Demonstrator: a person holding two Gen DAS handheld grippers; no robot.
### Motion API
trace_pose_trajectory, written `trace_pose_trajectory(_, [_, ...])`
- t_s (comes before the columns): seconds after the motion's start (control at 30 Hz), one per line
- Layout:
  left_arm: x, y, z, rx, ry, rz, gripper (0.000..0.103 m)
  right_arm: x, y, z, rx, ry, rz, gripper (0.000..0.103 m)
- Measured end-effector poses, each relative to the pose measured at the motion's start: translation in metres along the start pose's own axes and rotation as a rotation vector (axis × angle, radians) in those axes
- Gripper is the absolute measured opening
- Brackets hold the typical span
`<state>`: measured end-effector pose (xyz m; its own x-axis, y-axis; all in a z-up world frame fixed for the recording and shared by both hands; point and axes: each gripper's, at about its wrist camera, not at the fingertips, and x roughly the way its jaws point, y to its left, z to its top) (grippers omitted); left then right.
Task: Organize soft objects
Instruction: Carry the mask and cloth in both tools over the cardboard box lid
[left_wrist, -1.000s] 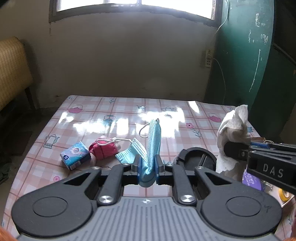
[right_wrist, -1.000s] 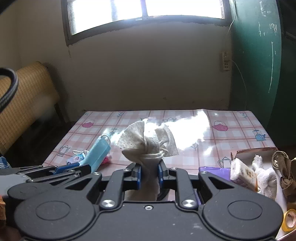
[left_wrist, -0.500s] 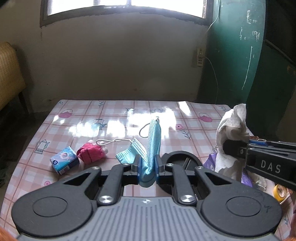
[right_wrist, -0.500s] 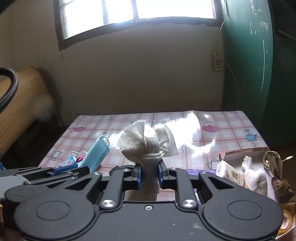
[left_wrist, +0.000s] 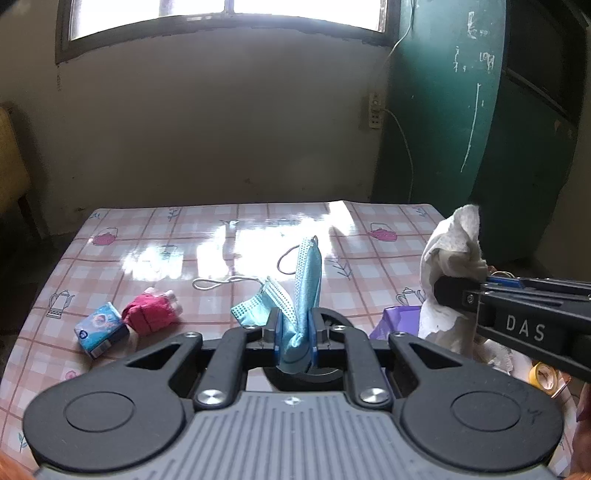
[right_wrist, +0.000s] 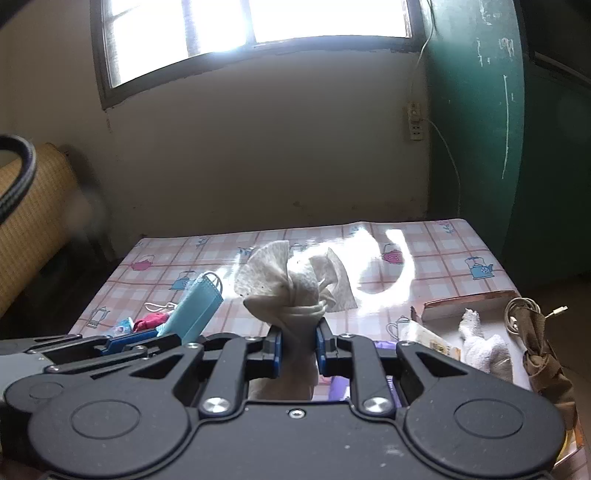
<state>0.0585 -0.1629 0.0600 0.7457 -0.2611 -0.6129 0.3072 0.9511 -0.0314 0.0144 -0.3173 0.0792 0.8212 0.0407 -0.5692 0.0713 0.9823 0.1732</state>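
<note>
Sunlight from a wide window (left_wrist: 225, 14) at the top of both views glares off a table (left_wrist: 207, 254) covered in pink checked oilcloth printed with teapots. Behind it stand a cream wall and, at the upper right, a green door (left_wrist: 461, 110) with a socket (left_wrist: 375, 110) just beside it.

At the lower centre of the left wrist view, the left gripper (left_wrist: 294, 332) is pressed together on a folded blue mask (left_wrist: 304, 288), which stands upright out of the jaws above the table. A 2nd mask (left_wrist: 258, 304) lies flat on the oilcloth just left of it, its white ear loop (left_wrist: 218, 283) trailing toward the left. Further left lie a red cloth bundle (left_wrist: 149, 314) and, touching it, a small blue tissue pack (left_wrist: 101, 328).

At the lower centre of the right wrist view, the right gripper (right_wrist: 298, 350) pinches a white cloth (right_wrist: 295, 288) at its bunched waist; the loose top fans out above the pads. In the left wrist view the same cloth shows at the right edge, held above a purple item (left_wrist: 397, 321).

At the right of the right wrist view sits an open cardboard box (right_wrist: 469, 301) holding a white rag (right_wrist: 484, 343) and a pale packet (right_wrist: 428, 338); a brown strap (right_wrist: 535, 350) with a cable hangs at its right side. A woven chair back (right_wrist: 33, 206) fills the left edge.
</note>
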Motion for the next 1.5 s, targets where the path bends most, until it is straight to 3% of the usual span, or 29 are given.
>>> trace_pose_trajectory(0.7, [0.017,-0.035,0.007,0.019,0.013,-0.061,0.017,0.006,-0.043,0.016,-0.009,0.013,-0.032,0.022])
trace_pose_trajectory(1.5, [0.036,-0.088,0.009,0.08,0.038,-0.146,0.017,0.002,-0.101,0.012,0.032,0.022,-0.097,0.022])
